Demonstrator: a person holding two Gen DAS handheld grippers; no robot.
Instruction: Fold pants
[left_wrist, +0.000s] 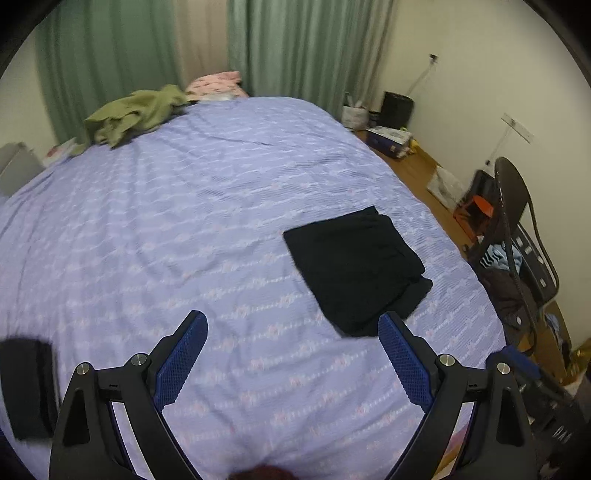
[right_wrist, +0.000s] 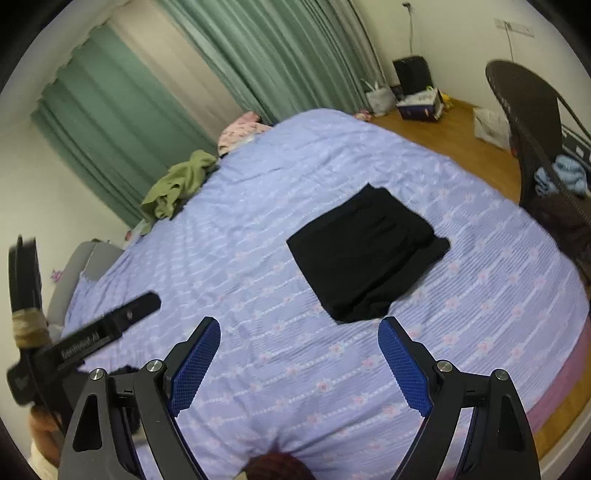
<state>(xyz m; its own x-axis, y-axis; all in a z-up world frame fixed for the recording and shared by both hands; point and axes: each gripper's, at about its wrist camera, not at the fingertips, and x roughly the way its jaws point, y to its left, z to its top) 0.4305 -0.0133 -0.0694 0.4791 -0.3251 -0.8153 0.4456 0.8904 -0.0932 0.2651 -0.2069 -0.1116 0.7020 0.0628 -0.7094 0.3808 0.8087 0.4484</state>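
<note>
Pants: the folded black fabric pants (left_wrist: 356, 271) (right_wrist: 365, 254) lay as a flat rectangle on the bed, toward two o'clock from the left gripper, at about twelve o'clock from the right one.
Left gripper: the black left gripper with blue pads (left_wrist: 293, 334) hovered above the cover, fingers spread wide, grasping nothing.
Right gripper: the black right gripper with blue pads (right_wrist: 299, 338) likewise splayed, released, just short of the pants' near edge.
Bed: lilac flower-striped bedspread (left_wrist: 166, 229) (right_wrist: 461, 295).
Far clutter: crumpled olive-green garment (left_wrist: 133, 116) (right_wrist: 177, 188) at eleven o'clock; pink patterned cloth (left_wrist: 216, 85) (right_wrist: 240, 129) beyond it.
Backdrop: green pleated curtains (left_wrist: 295, 48) (right_wrist: 258, 55).
Right side: dark mesh chair (left_wrist: 513, 206) (right_wrist: 528, 122).
</note>
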